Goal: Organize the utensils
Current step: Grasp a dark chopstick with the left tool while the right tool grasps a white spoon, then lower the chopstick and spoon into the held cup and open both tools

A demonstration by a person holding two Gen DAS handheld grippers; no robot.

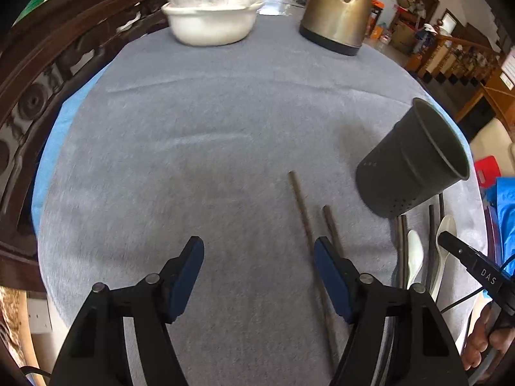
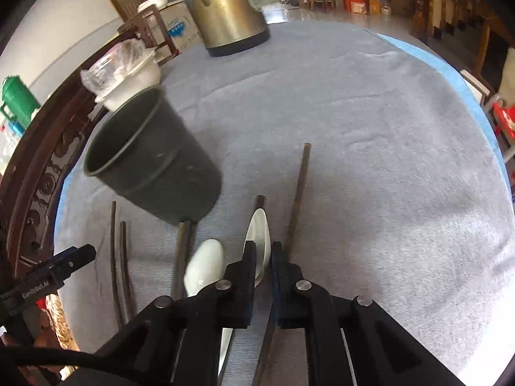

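On counter: grey cloth point(image 1: 209, 122) covers the round counter point(image 2: 476, 96), blue edge showing at the rim.
Left tongs point(image 1: 259, 251): jaws spread wide, nothing between them, hovering over bare cloth.
Right tongs point(image 2: 264, 251): jaws nearly together; a long chopstick point(image 2: 299, 193) runs up between them, looks pinched, contact partly hidden by the pads.
Holder: dark perforated utensil cup point(image 1: 415, 160), upright on cloth, seems tilted by the lens; sits just beyond the loose utensils.
Chopsticks near left tongs: two brown sticks point(image 1: 302, 206), lying side by side, one passing under the right-side pad of the left tongs.
Spoons: two white spoons point(image 2: 206, 263) flat on cloth, one just left of the right tongs, the other partly under them.
More sticks: dark pair point(image 2: 117, 251) lying left of the spoons; another stick point(image 2: 180, 257) touching the cup's base.
Far side: brass-coloured kettle point(image 1: 338, 13), white bowl point(image 1: 209, 22) with clear plastic on top.
Beyond: dark carved wooden chair point(image 1: 38, 74) at the counter edge.
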